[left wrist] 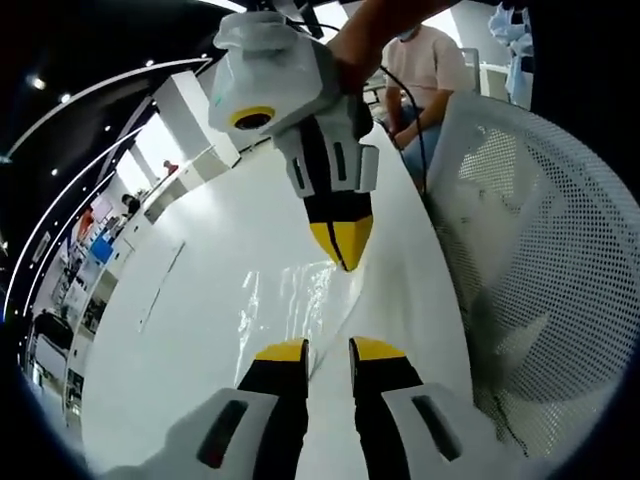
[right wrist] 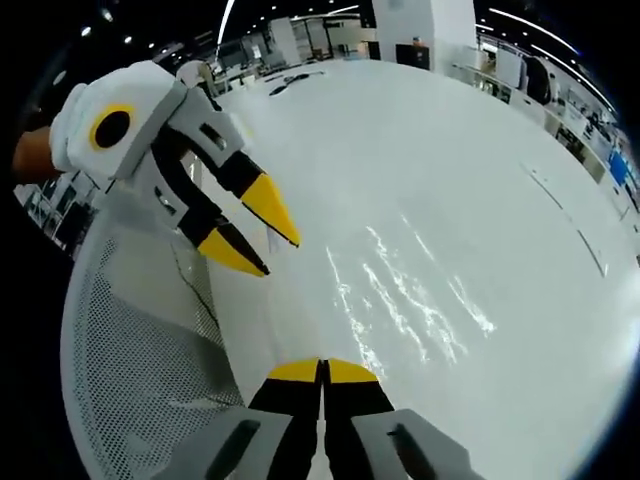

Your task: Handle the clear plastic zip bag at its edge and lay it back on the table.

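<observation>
That zip bag (left wrist: 300,295) is flimsy and slick, so keep your right gripper (right wrist: 322,365) fingers pinched on its edge; left gripper (left wrist: 328,347) fingers sit parted near the surface (left wrist: 200,300) edge.

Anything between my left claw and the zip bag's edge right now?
Nothing visible. The left claw hangs open just short of the zip bag lying on the white table. The shut right claw is at the bag's far edge; the mesh basket stands off to one side.

Open-plan office or lab, long white table (right wrist: 480,160), mesh chair (left wrist: 540,250), ceiling spotlights (right wrist: 128,40)
</observation>
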A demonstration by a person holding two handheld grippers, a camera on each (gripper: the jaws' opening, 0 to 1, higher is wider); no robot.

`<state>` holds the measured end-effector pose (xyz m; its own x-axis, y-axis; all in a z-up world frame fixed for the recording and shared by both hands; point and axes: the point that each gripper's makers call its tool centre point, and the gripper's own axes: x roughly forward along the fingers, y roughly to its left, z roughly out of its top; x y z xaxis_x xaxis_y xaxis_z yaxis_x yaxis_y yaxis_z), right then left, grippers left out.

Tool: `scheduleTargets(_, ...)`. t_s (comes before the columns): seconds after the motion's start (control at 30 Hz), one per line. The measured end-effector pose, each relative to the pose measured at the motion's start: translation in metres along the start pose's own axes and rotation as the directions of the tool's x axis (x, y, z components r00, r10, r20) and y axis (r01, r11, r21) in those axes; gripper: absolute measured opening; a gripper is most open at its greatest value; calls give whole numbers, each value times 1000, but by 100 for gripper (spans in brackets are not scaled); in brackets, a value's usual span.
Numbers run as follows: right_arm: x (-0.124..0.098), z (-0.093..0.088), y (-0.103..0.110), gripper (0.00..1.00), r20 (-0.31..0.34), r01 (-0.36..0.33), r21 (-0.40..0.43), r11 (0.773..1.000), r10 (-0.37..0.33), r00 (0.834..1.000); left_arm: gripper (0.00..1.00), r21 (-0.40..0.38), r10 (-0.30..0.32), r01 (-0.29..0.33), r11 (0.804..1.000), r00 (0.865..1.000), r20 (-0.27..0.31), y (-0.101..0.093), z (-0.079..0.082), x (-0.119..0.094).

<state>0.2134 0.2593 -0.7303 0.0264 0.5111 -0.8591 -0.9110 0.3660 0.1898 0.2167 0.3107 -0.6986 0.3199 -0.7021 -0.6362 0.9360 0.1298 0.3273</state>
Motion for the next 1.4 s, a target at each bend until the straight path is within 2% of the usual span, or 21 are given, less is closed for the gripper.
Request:
scheduleTargets(0.4, 4, 3, -2, 0, -31, 21, -25, 999, -22, 999, 11, 39, -5, 3, 999, 999, 54, -5, 18, -1)
scheduleTargets(0.53, 4, 5, 0, 0, -40, 24, -46, 999, -26, 999, 10, 60, -27, 24, 998, 998, 55, -11, 19, 2)
scheduleTargets(0.9, -1, 12, 1, 0, -22, 36, -142, 989, -40, 999, 9, 71, -37, 35, 997, 999, 22, -14, 16, 10)
scheduleTargets(1.4, -14, 29, -6, 0, 43, 104, -179, 978, -98, 994, 2, 98, -19, 22, 995, 999, -32, -10, 10, 14)
